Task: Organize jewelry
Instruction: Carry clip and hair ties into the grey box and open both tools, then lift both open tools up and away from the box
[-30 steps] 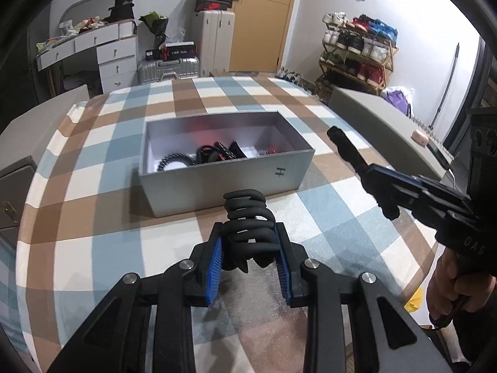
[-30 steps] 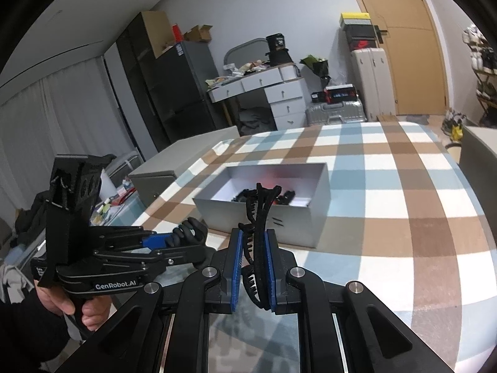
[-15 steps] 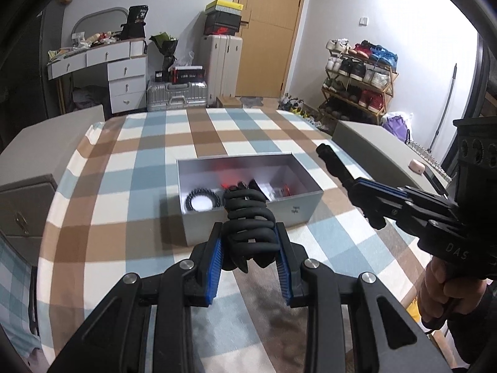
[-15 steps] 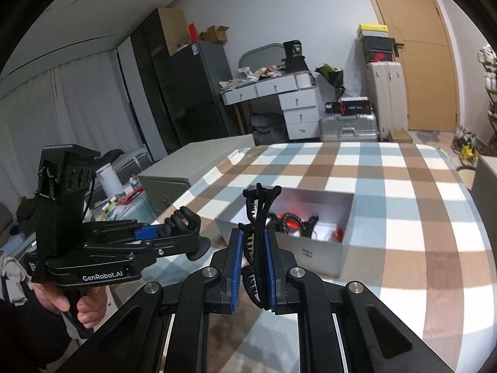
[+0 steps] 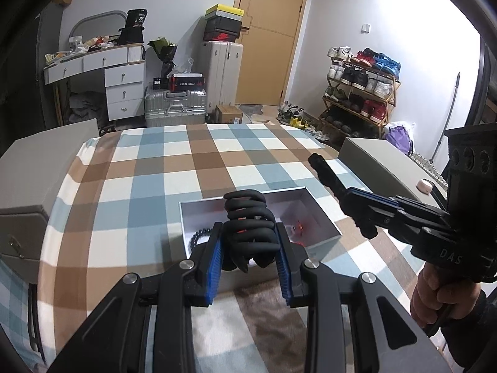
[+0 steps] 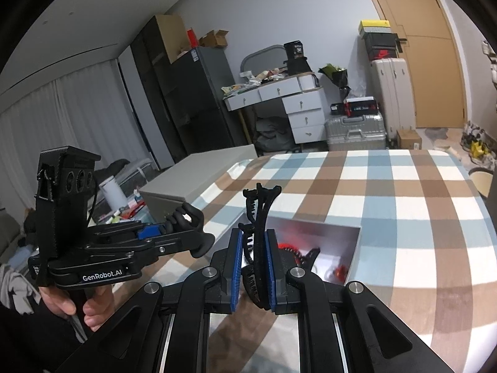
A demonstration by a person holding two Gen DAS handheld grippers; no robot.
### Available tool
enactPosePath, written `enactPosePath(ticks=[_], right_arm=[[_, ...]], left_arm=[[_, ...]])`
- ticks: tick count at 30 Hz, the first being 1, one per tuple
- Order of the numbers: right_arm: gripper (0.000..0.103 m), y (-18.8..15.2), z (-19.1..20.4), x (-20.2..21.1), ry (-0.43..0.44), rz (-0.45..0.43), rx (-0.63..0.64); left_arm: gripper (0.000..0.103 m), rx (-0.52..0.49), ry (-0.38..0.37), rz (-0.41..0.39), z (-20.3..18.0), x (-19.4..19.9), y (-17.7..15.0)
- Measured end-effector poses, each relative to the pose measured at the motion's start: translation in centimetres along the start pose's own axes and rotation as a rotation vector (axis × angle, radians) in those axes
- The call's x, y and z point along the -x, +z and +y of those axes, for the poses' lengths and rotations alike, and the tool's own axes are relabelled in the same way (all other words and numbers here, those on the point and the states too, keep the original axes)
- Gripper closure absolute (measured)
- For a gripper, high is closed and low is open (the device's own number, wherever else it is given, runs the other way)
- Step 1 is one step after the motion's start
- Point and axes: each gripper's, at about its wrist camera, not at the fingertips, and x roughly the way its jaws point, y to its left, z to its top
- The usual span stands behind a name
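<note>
My left gripper (image 5: 250,245) is shut on a chunky black claw hair clip (image 5: 248,217) and holds it above the near edge of an open grey box (image 5: 323,214). The box holds a black bead bracelet (image 5: 198,236) and red and black pieces. My right gripper (image 6: 253,261) is shut on a thin black toothed hair clip (image 6: 257,214), held upright above the box (image 6: 354,248). The right gripper shows in the left wrist view (image 5: 357,199), to the right of the box. The left gripper shows in the right wrist view (image 6: 186,230), to the left.
The box sits on a bed with a blue, brown and white checked cover (image 5: 149,180). Grey cabinets (image 5: 382,161) flank the bed. Beyond stand a white dresser (image 5: 121,84), suitcases (image 5: 177,105), a shoe rack (image 5: 360,90) and a door.
Both grippers have risen and tilted up with their clips held. The box now sits lower and nearer in both views, under the fingertips.
</note>
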Motion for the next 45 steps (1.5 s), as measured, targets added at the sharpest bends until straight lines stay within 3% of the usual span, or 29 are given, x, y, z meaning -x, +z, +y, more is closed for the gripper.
enactPosePath(ticks=[22, 32, 33, 35, 37, 39, 41, 45], right_arm=[[0.09, -0.7, -3.7, -5.2, 0.003, 0.075, -0.081], [0.086, -1.3, -4.2, -5.4, -0.014, 0.085, -0.114], [0.085, -1.3, -4.2, -5.4, -0.006, 0.085, -0.122], [0.069, -1.5, -4.4, -5.0, -0.003, 0.076, -0.137], [0.064, -1.5, -4.5, -4.0, -0.006, 0.043, -0.145], [0.061, -1.5, -4.5, -3.1, -0.011, 0.017, -0.148], [0.048, -1.3, -4.5, -2.4, -0.022, -0.013, -0.15], [0.036, -0.8, -4.1, -0.3, -0.053, -0.092, -0.139]], left_arm=[[0.078, 0.023, -0.039, 0.087, 0.6, -5.0, 0.7], [0.077, 0.053, -0.056, 0.092, 1.4, -5.9, 0.3], [0.074, 0.07, -0.059, 0.103, 1.7, -6.0, 0.3], [0.063, 0.095, -0.064, 0.11, 2.0, -5.9, 0.2], [0.055, 0.099, -0.063, 0.09, 2.1, -5.1, 0.2], [0.036, 0.086, -0.034, 0.06, 1.8, -4.2, 0.3], [0.035, 0.079, -0.017, 0.027, 1.7, -3.4, 0.3], [0.035, 0.07, 0.038, -0.005, 1.3, -2.1, 0.2]])
